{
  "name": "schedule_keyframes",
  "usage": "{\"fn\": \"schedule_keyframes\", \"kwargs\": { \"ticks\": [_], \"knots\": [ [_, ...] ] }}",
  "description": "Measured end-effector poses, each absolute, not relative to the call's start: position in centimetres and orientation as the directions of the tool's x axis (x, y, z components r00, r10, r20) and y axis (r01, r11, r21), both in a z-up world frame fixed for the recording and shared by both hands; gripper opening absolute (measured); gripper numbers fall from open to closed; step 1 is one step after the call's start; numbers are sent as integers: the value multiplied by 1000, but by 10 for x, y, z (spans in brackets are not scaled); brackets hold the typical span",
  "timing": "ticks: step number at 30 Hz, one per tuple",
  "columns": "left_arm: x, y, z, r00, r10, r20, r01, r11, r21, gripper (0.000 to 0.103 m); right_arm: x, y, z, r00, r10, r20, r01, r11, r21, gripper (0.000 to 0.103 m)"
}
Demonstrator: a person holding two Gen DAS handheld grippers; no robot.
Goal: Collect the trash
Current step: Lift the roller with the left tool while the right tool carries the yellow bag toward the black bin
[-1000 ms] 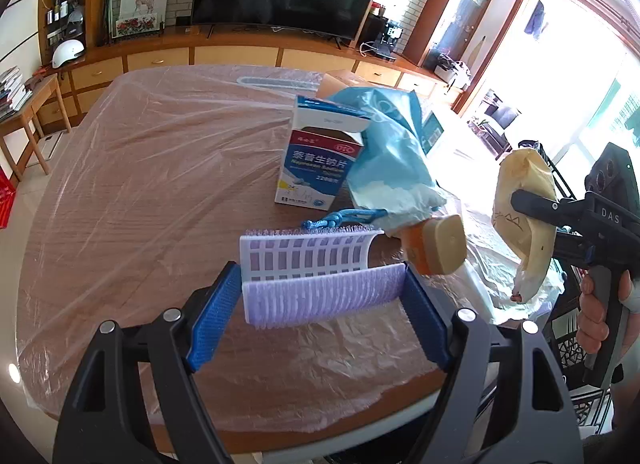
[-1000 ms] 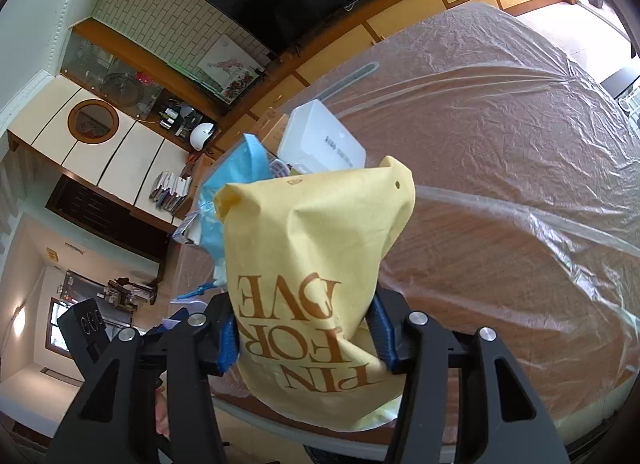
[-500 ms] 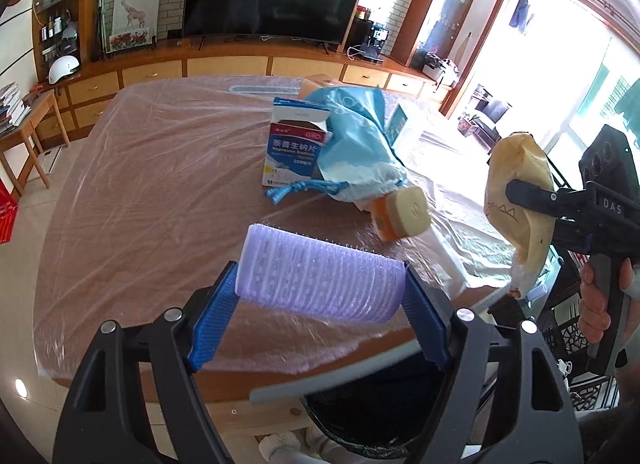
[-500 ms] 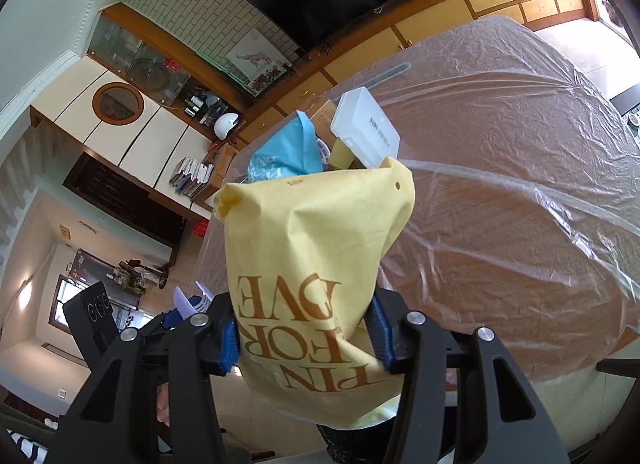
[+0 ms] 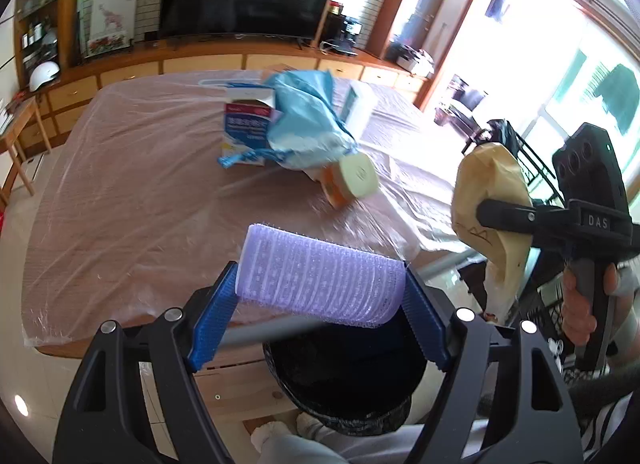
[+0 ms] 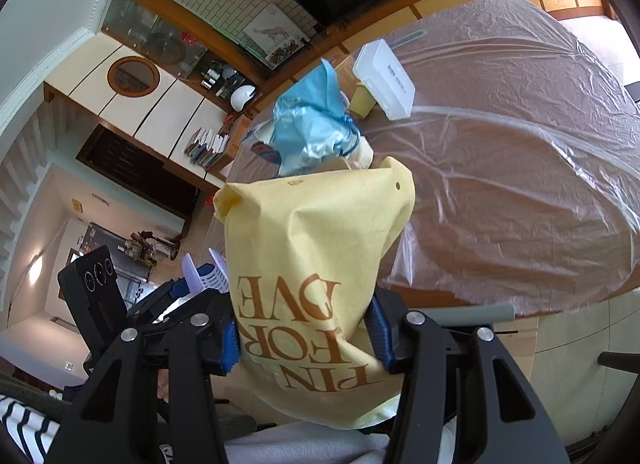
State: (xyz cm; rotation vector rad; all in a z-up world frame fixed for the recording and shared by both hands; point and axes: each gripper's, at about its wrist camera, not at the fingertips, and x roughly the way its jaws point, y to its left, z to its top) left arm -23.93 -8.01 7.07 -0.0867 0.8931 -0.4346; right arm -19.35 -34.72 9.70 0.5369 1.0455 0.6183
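Over the bin, left hand: we see the left gripper point(image 5: 320, 304) now above the black bin point(image 5: 344, 380), where a second ago the covered surface point(image 5: 120, 204) lay under it.
Left fingers: pinching the lilac hair roller point(image 5: 320, 278) end to end, no slack showing.
Roller: turned since a second ago, its ribbed side to us now rather than its open inner face.
Left on the surface: medicine box point(image 5: 246, 130), blue plastic bag point(image 5: 308, 120), orange bottle point(image 5: 350, 180), white box point(image 6: 386, 80), all farther from us than before.
Right fingers: the right gripper point(image 6: 306, 338) pinches the yellow paper bag point(image 6: 316, 264) across its printed lower part.
Right hand: drawn back past the surface edge, just beside the left.
Our reading: both pieces look near ready to drop; the heap remains to collect.
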Motion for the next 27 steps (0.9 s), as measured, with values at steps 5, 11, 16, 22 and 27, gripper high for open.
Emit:
{"fn": "schedule_keyframes", "kwargs": {
  "ticks": [5, 11, 16, 22, 27],
  "knots": [
    [-253, -88, 67, 510, -430, -745, 380, 890, -253, 79, -209, -346, 91, 332, 691, -642, -226, 719, 657, 49],
    [-263, -100, 56, 457, -464, -759, 423, 864, -273, 79, -224, -342, 79, 303, 666, -682, -247, 746, 619, 49],
    [-264, -111, 46, 429, -474, -769, 436, 854, -284, 79, -232, -337, 69, 288, 639, -713, -261, 769, 584, 49],
    [-265, -118, 36, 419, -470, -777, 435, 855, -283, 79, -237, -339, 57, 285, 617, -734, -260, 786, 560, 49],
    [-269, -121, 32, 420, -462, -781, 433, 858, -275, 79, -238, -341, 54, 281, 603, -746, -267, 796, 543, 49]
  ]
}}
